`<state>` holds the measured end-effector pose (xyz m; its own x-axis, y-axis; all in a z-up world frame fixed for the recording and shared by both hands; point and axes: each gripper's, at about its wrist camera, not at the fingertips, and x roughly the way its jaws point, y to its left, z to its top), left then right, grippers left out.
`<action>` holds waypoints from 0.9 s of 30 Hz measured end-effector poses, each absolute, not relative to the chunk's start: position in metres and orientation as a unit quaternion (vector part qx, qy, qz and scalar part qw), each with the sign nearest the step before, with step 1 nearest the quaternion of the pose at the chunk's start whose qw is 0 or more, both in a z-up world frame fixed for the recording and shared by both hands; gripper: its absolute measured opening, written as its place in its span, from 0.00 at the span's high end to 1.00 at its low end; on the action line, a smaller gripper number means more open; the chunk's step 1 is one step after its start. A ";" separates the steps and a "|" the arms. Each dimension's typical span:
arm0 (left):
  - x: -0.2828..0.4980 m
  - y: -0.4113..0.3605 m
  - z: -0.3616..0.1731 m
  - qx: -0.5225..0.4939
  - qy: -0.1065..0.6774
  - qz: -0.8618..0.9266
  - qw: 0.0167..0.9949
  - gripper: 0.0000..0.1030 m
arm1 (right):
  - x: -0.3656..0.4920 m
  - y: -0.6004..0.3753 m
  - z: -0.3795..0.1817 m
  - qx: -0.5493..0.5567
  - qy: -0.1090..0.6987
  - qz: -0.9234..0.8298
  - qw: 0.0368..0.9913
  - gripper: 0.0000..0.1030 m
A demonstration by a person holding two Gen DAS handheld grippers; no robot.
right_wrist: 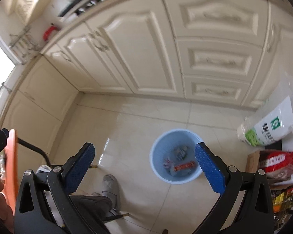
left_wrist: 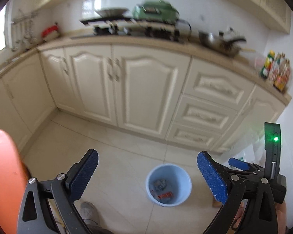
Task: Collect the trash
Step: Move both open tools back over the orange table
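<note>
A light blue trash bin (left_wrist: 168, 185) stands on the tiled floor, with wrappers inside, one of them red (left_wrist: 165, 195). It also shows in the right wrist view (right_wrist: 176, 156), with a red wrapper (right_wrist: 185, 166) and other scraps in it. My left gripper (left_wrist: 147, 172) is open and empty, held high above the floor with the bin between its fingers in view. My right gripper (right_wrist: 144, 168) is open and empty, also high above the floor, the bin just left of its right finger. The right gripper's body (left_wrist: 250, 167) shows at the right of the left wrist view.
Cream kitchen cabinets (left_wrist: 127, 85) run along the back, with a stove (left_wrist: 138, 27), a pan (left_wrist: 218, 41) and packets (left_wrist: 276, 72) on the counter. Bags of rice (right_wrist: 267, 128) and groceries (right_wrist: 279, 161) lie at the floor's right. A person's foot (right_wrist: 110, 183) stands near the bin.
</note>
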<state>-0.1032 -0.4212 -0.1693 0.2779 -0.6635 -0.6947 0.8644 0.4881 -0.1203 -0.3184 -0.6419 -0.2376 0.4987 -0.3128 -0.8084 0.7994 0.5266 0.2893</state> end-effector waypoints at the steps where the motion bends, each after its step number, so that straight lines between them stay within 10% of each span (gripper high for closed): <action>1: -0.103 -0.401 -0.159 0.132 0.346 -0.481 0.795 0.02 | -0.312 -0.633 -0.225 0.332 0.352 -0.342 0.805 0.00; 27: -0.207 0.035 -0.063 0.003 0.248 -0.185 0.951 0.01 | -0.105 -0.340 -0.065 0.134 0.300 -0.065 0.942 0.00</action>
<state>-0.2072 0.0347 -0.0629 0.8079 -0.3508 -0.4734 0.3540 0.9313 -0.0860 -0.1045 -0.3405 -0.0651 0.8112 -0.0416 -0.5833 0.2028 0.9556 0.2139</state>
